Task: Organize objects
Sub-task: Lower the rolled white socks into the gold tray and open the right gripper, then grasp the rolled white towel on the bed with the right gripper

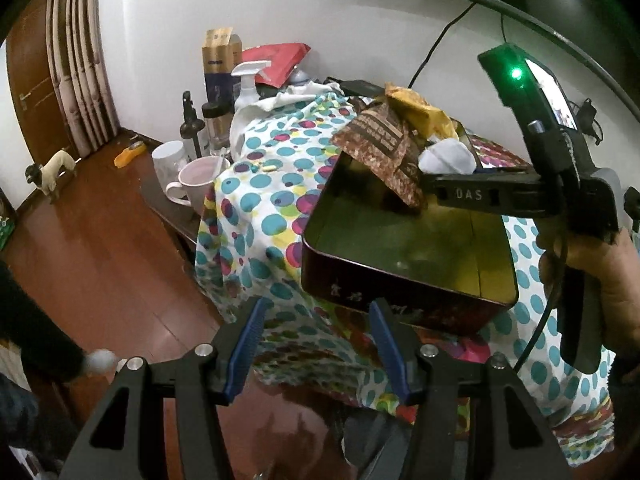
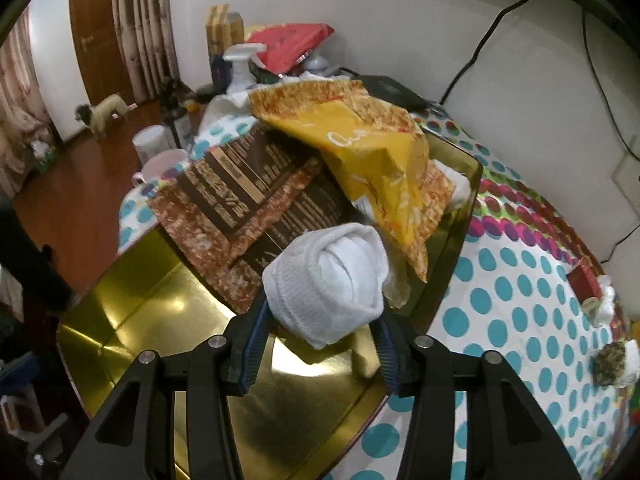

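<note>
A gold-lined metal tin (image 1: 404,256) (image 2: 152,320) stands on the polka-dot cloth (image 1: 264,200). In it lean a brown snack packet (image 1: 380,148) (image 2: 240,200) and a yellow snack packet (image 1: 420,114) (image 2: 372,160). My right gripper (image 2: 320,320) is shut on a rolled white sock (image 2: 332,280) and holds it over the tin; the sock also shows in the left wrist view (image 1: 448,156). My left gripper (image 1: 316,316) is open and empty, in front of the tin's near edge.
Mugs (image 1: 196,184), bottles (image 1: 214,124), a spray bottle (image 1: 248,84) and a red bag (image 1: 276,62) crowd the table's far left. A small red box (image 2: 584,284) and other small items lie on the cloth at right. A dog (image 1: 50,172) stands on the wooden floor.
</note>
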The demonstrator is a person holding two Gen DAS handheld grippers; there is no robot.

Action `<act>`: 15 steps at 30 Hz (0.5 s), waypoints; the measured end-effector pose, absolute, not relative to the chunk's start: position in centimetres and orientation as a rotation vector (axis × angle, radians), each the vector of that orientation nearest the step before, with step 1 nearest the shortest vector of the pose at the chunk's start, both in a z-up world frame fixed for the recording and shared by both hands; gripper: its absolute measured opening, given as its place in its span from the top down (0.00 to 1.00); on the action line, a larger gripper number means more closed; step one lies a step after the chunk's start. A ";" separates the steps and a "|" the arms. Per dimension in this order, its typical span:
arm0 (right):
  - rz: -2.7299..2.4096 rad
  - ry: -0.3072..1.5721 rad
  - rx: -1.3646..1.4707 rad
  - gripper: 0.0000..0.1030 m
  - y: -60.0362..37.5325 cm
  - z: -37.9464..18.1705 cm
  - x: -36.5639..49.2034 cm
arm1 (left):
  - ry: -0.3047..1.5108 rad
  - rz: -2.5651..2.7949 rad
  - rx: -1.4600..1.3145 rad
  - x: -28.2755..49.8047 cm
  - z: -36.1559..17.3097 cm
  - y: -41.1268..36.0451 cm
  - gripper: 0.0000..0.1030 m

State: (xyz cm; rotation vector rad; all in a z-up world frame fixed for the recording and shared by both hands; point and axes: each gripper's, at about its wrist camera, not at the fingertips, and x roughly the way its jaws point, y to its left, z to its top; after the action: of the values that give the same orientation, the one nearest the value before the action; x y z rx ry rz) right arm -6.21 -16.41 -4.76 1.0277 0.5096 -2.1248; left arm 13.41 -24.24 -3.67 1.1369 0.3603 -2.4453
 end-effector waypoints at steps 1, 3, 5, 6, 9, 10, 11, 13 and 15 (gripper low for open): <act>-2.118 0.486 1.009 0.49 -16.2 -4.6 -6.2 | 0.357 -2.440 1.138 13.4 -3.7 -24.2 0.45; -2.128 0.460 0.976 0.40 -15.7 -4.1 -6.0 | 0.350 -2.439 1.136 13.4 -3.6 -24.2 0.46; -2.138 0.409 0.928 0.37 -14.6 -3.1 -5.7 | 0.329 -2.441 1.131 13.2 -3.4 -24.0 0.45; -2.137 0.386 0.915 0.37 -14.2 -2.7 -5.6 | 0.318 -2.440 1.130 13.2 -3.3 -23.8 0.46; -2.195 0.321 0.857 0.35 -11.5 -1.1 -5.4 | 0.299 -2.455 1.131 12.8 -3.0 -23.0 0.45; -2.218 0.306 0.843 0.35 -10.7 -0.7 -5.3 | 0.284 -2.467 1.135 12.5 -2.8 -22.5 0.45; -2.255 0.280 0.825 0.35 -9.2 -0.3 -5.5 | 0.270 -2.477 1.137 12.3 -2.7 -22.1 0.46; -2.341 0.243 0.813 0.33 -6.4 0.1 -6.3 | 0.236 -2.498 1.140 11.9 -2.5 -21.1 0.46; -2.414 0.188 0.840 0.31 -3.2 0.1 -7.9 | 0.204 -2.522 1.155 11.4 -2.5 -20.2 0.45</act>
State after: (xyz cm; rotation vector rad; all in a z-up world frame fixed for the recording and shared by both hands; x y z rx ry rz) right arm -7.92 -3.21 0.09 0.8399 0.1878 -2.4138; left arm 11.38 -20.24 -2.47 1.1552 0.2039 -2.5224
